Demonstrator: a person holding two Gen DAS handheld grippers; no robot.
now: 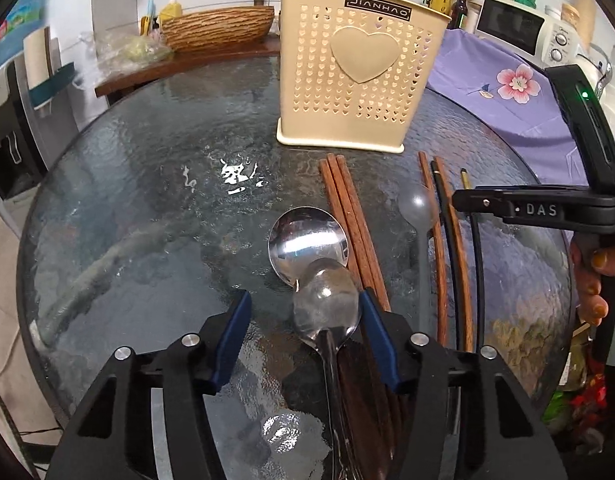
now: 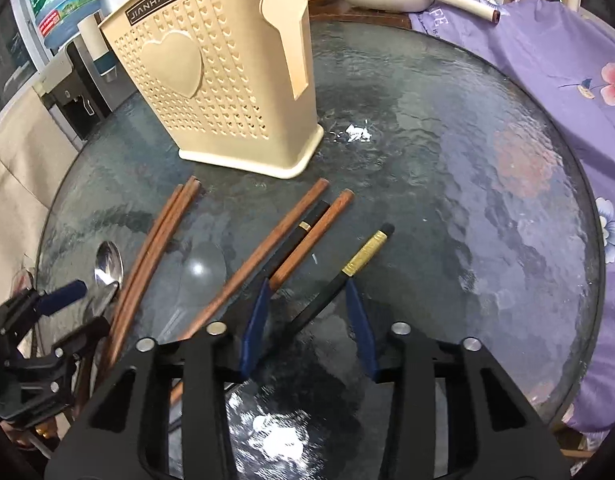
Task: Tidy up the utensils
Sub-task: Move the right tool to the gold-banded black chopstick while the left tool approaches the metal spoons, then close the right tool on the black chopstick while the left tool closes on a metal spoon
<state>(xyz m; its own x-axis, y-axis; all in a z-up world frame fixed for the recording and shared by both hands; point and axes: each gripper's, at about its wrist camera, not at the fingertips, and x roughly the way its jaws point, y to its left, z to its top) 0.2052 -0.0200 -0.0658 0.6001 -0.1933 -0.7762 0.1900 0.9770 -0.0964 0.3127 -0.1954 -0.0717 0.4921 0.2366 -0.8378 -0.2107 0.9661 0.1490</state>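
Left wrist view: the left gripper (image 1: 305,306) hangs open at lower centre, its blue pads either side of the small spoon (image 1: 326,304), whose bowl overlaps the big spoon (image 1: 307,244). To grip well, I would close on the handle behind the bowl, so only one spoon lifts. The right gripper (image 2: 307,298) is open too, straddling the black chopstick (image 2: 339,280) with a gold band. The beige holder (image 1: 355,68) stands upright at upper centre on the glass table (image 1: 147,200).
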